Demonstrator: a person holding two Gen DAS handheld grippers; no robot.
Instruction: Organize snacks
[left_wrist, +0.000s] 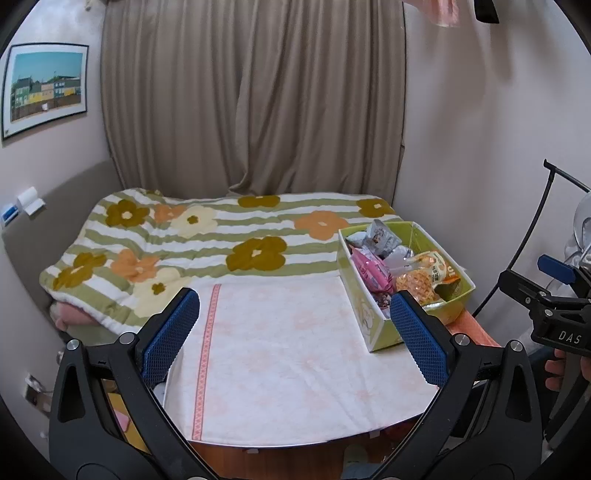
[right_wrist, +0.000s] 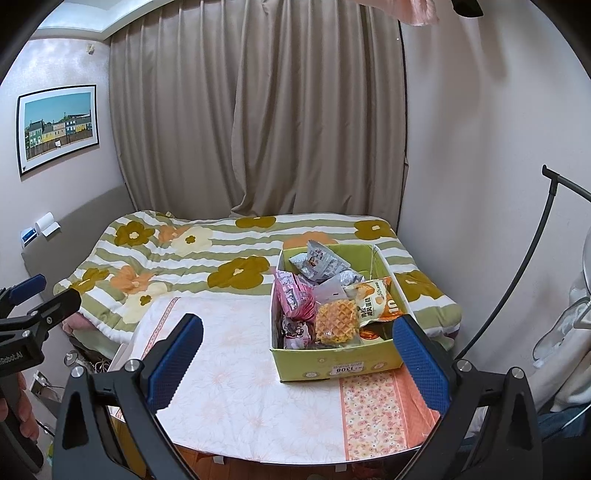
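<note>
Matt cardboard box (right_wrist: 332, 363), glossy plastic snack packs (right_wrist: 373, 299), prob. cloth tablecloth (right_wrist: 240, 387).

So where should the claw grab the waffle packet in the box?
Probably the waffle packet by its top edge, coming straight down from above. It lies on top of the pile in the green box, whose walls block the sides. The right claw is nearer.

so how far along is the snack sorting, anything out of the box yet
Done: nothing visibly; the pink packet, waffle and other snacks sit jumbled in the green box. In hand: nothing, both the left hand-held gripper and right hand-held gripper are open. Left: all sorting.
</note>
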